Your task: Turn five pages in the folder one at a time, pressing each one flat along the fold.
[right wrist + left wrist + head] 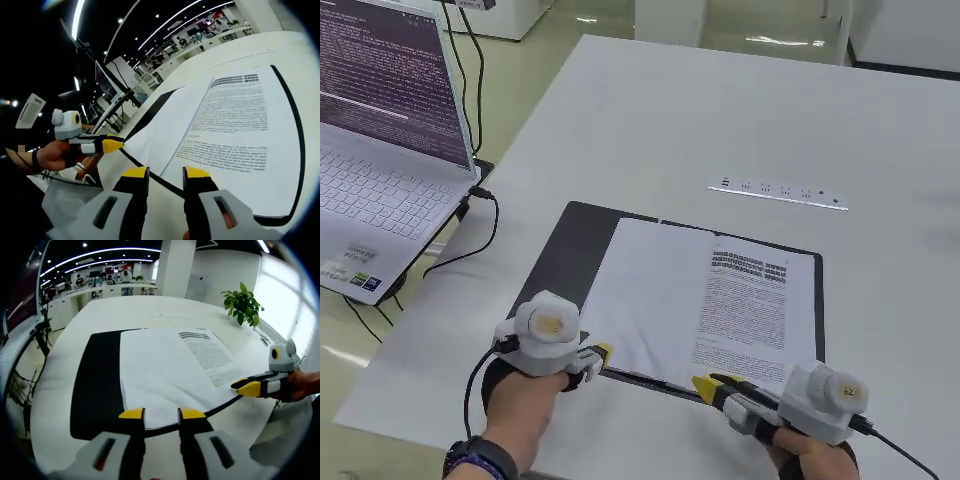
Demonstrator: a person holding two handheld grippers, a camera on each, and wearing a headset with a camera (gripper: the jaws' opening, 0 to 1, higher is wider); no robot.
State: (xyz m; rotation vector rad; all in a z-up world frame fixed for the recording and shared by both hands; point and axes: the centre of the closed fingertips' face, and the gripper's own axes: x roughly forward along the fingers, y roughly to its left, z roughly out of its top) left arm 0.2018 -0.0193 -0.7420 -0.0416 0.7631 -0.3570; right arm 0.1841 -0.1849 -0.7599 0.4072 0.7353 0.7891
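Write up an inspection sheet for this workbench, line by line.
Surface: white table, smooth and matt.
Job's things: black folder lying open, with a blank page on the left and a printed page on the right.
Clutter: open laptop beside the table's left edge; white socket strip beyond the folder.
Grippers: left hand-held gripper and right hand-held gripper at the folder's near edge, jaws apart, holding nothing.
Cables: black cables by the laptop; one trails from each gripper.
Surroundings: potted plant; open office with desks behind.
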